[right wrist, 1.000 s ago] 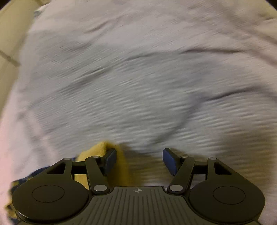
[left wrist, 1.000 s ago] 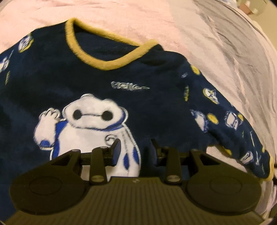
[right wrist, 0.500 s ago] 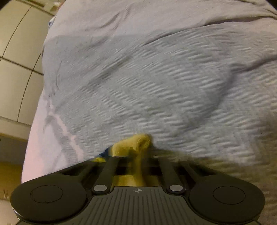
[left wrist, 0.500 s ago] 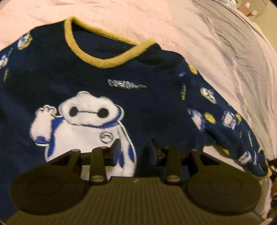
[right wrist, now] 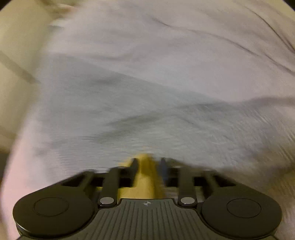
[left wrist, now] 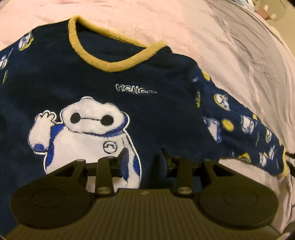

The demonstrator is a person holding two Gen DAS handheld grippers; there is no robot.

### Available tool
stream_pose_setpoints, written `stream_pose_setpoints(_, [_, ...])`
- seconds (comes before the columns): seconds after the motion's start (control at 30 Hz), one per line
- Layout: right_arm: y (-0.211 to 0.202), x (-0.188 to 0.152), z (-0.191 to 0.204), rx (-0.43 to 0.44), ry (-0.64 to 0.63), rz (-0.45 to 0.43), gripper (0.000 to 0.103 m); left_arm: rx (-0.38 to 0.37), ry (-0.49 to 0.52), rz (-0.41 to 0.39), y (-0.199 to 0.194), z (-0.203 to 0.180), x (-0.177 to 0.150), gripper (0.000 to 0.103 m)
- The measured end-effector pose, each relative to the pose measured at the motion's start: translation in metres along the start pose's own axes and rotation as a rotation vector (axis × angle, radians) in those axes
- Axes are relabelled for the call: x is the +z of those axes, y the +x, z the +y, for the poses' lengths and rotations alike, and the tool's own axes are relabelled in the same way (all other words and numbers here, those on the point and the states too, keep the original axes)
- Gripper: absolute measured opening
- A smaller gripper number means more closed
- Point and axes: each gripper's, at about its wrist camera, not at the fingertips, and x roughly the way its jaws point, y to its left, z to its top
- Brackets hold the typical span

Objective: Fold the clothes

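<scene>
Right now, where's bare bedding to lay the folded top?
Free: pink blanket beyond the yellow collar; grey-white sheet ahead of the right tongs. Crowded: the navy top fills everything under the left tongs.

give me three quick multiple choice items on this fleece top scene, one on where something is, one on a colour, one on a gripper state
1. Where does the white cartoon figure sit on the navy top?
A. on the sleeve
B. on the chest, below the neckline
C. on the back of the collar

2. What colour is the neckline trim?
A. red
B. white
C. yellow

3. What is the right gripper doing?
A. closed on a yellow cuff
B. wide open over bare bedding
C. holding a hanger

Answers: 1 B, the figure lies under the trim in the left wrist view. 2 C, the band round the neck is yellow. 3 A, yellow fabric is pinched between the fingers, though blurred.
</scene>
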Motion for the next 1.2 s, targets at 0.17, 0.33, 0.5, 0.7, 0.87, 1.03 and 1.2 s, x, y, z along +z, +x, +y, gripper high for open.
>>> stream_pose_setpoints(0.17, [-0.037, -0.021, -0.036, 0.132, 0.154, -0.028, 0.041, -0.001, -0.011, 0.007, 0.001, 0.001, -0.002, 0.030])
stream_pose_setpoints(0.33, [-0.066, -0.073, -0.069, 0.240, 0.321, 0.006, 0.041, -0.009, -0.017, 0.019, 0.003, -0.001, -0.007, 0.030])
stream_pose_setpoints(0.5, [-0.052, -0.095, -0.070, 0.363, 0.381, -0.040, 0.041, -0.017, 0.008, 0.022, 0.004, -0.004, -0.011, 0.030])
stream_pose_setpoints(0.7, [-0.033, -0.073, -0.021, 0.089, 0.147, -0.017, 0.009, -0.009, -0.005, 0.007, -0.004, 0.009, -0.014, 0.030])
stream_pose_setpoints(0.87, [-0.055, -0.062, 0.024, -0.119, -0.072, -0.048, 0.015, 0.019, -0.021, -0.013, -0.014, 0.034, -0.017, 0.030])
stream_pose_setpoints(1.03, [-0.049, -0.052, 0.013, -0.246, 0.010, -0.044, 0.049, 0.047, -0.037, -0.033, -0.024, 0.058, -0.020, 0.031])
stream_pose_setpoints(1.2, [-0.075, -0.064, 0.081, -0.133, -0.264, -0.177, 0.050, 0.074, -0.052, -0.073, -0.037, 0.094, -0.011, 0.031])
